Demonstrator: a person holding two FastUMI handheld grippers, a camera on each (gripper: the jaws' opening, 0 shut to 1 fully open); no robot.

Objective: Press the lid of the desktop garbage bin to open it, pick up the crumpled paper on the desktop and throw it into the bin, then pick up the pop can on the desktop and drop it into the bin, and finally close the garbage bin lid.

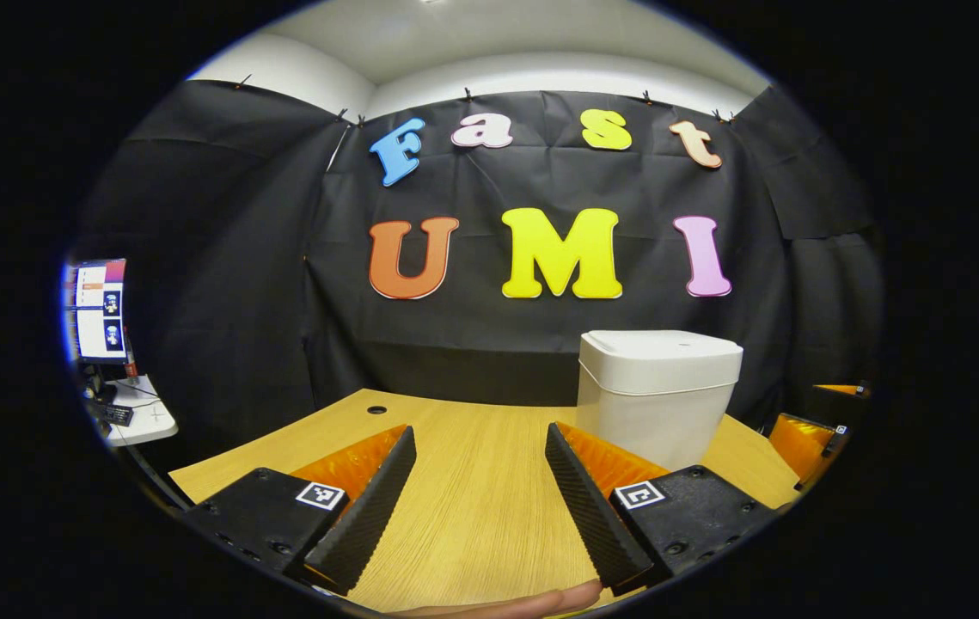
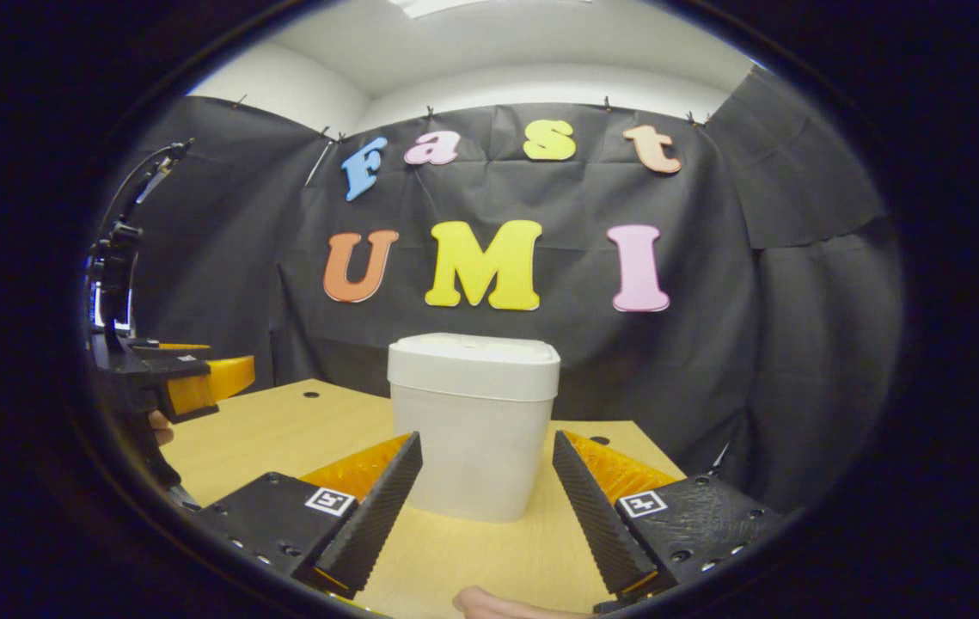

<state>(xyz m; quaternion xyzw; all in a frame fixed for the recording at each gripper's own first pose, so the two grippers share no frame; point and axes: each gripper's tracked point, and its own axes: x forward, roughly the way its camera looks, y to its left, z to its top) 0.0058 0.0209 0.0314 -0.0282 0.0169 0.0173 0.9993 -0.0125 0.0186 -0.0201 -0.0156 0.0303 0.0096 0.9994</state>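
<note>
Bin (image 2: 472, 430) stands lidded, its base partly hidden behind the wide-spread right gripper (image 2: 485, 507); left gripper (image 1: 480, 507) equally wide.

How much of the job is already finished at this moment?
Nothing looks done. The bin stands on the table with its lid closed. Both the left gripper and the right gripper are open and empty, the right one facing the bin. Left: press the lid open, drop in the paper and the can, then close the lid.
</note>
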